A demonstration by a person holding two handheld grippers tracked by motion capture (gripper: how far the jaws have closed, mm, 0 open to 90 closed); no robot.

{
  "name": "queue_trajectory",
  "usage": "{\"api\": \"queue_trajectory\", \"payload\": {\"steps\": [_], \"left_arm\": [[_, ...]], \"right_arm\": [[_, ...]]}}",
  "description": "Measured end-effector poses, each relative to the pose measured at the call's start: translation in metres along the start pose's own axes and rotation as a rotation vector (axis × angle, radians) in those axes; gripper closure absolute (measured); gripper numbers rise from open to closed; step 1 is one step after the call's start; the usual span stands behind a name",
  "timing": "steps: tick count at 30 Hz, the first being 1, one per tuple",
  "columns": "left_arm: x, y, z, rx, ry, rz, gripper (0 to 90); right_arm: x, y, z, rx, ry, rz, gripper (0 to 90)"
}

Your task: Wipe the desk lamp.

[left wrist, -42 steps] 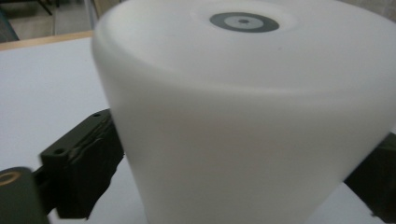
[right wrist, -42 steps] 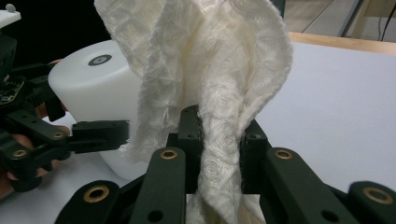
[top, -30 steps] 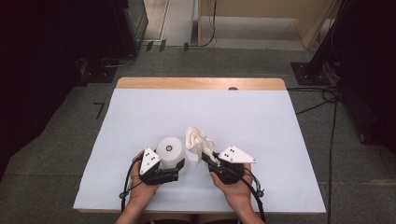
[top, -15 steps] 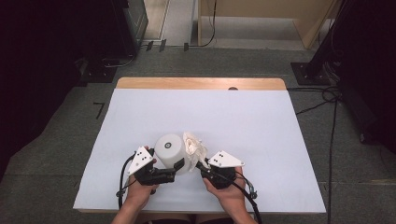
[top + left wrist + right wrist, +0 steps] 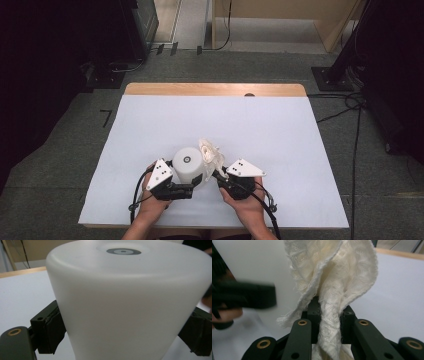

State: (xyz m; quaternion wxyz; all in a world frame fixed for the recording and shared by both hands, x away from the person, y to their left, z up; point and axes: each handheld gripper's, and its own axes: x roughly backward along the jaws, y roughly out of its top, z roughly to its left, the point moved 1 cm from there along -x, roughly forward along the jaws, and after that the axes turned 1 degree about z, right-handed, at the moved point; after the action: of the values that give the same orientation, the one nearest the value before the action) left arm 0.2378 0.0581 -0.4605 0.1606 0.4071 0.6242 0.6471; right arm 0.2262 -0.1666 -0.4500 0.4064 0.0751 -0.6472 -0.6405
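Since the earlier frames both hands have drawn back a little toward the near edge, and the cup and cloth have come with them; over the last half second hardly anything shifts.

From the high view the left gripper (image 5: 196,181) has its jaws set around the foot of a white cup (image 5: 188,163), which stands upside down on the table (image 5: 150,125), a small grey ring on its upturned base. Just to its right the right gripper (image 5: 218,173) holds a bunched cream cloth (image 5: 210,152) that sticks up beside the cup, touching it or very nearly so.

The left gripper view gives what the high one cannot: a black pad (image 5: 51,330) pressing each flank of the cup (image 5: 130,307), so the jaws stand wide but clamp it. The right gripper view shows the other pair nearly closed, pinching a gathered fold of the cloth (image 5: 332,282) between them, its woven pattern and frayed edge plain, with the left gripper a dark blur at the side.

A white sheet covers the table, leaving a wooden strip (image 5: 215,89) bare along the far edge. Around it lies grey carpet (image 5: 75,150), cables (image 5: 350,107) trail at the right, and dark equipment (image 5: 125,30) stands at the back left.
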Motion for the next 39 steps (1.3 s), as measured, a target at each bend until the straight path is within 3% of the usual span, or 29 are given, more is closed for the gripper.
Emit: {"api": "queue_trajectory", "payload": {"steps": [1, 4, 6, 9, 12, 15, 18, 19, 26, 27, 28, 29, 31, 34, 36, 38, 39], "left_arm": [[-0.005, -0.003, -0.005, -0.055, 0.025, 0.03, 8.3], [-0.006, -0.004, -0.005, -0.055, 0.029, 0.036, 8.2], [-0.004, -0.002, -0.005, -0.041, 0.023, 0.023, 8.3], [0.005, 0.006, -0.002, -0.009, 0.0, -0.044, 8.3], [0.013, 0.011, 0.001, 0.031, -0.005, -0.109, 8.3], [0.016, 0.012, 0.007, 0.04, -0.006, -0.136, 8.3], [0.014, 0.01, 0.01, 0.049, 0.01, -0.122, 8.3], [0.009, 0.005, 0.014, 0.05, 0.039, -0.087, 8.3], [-0.008, -0.012, 0.013, 0.0, 0.104, -0.001, 8.3], [-0.012, -0.017, 0.01, -0.041, 0.121, 0.026, 8.3], [-0.012, -0.017, 0.01, -0.041, 0.121, 0.026, 8.3], [-0.015, -0.021, 0.007, -0.089, 0.137, 0.049, 8.3], [-0.016, -0.023, 0.005, -0.111, 0.143, 0.037, 8.2], [-0.014, -0.026, 0.005, -0.111, 0.149, 0.02, 8.1], [-0.013, -0.028, 0.003, -0.099, 0.173, 0.008, 6.0], [-0.009, -0.024, 0.001, -0.055, 0.23, -0.005, 0.0], [-0.009, -0.024, 0.001, -0.055, 0.23, -0.005, 0.0]], "right_arm": [[0.004, 0.003, 0.001, 0.005, -0.007, -0.019, 76.3], [0.008, 0.007, 0.004, 0.025, -0.018, -0.04, 76.4], [0.011, 0.011, 0.005, 0.043, -0.01, -0.057, 76.3], [0.005, 0.005, 0.004, 0.031, 0.003, -0.028, 76.3], [-0.002, 0.0, 0.0, -0.005, 0.027, 0.004, 76.3], [-0.006, -0.003, -0.007, -0.043, 0.046, 0.028, 76.3], [-0.004, -0.002, -0.014, -0.065, 0.032, 0.014, 76.3], [-0.001, 0.0, -0.018, -0.073, 0.023, -0.002, 76.3], [0.003, 0.002, -0.023, -0.07, 0.005, -0.015, 76.3], [0.003, 0.002, -0.024, -0.065, 0.001, -0.015, 76.3], [0.003, 0.002, -0.024, -0.065, -0.001, -0.017, 76.3], [0.004, 0.002, -0.024, -0.065, 0.0, -0.018, 76.3], [0.004, 0.002, -0.023, -0.057, 0.001, -0.017, 76.3], [0.006, 0.002, -0.022, -0.056, -0.002, -0.021, 76.3], [0.007, 0.003, -0.022, -0.056, -0.002, -0.026, 76.2], [0.009, 0.004, -0.022, -0.057, -0.002, -0.029, 76.0], [0.009, 0.004, -0.022, -0.057, -0.002, -0.029, 76.0]]}}
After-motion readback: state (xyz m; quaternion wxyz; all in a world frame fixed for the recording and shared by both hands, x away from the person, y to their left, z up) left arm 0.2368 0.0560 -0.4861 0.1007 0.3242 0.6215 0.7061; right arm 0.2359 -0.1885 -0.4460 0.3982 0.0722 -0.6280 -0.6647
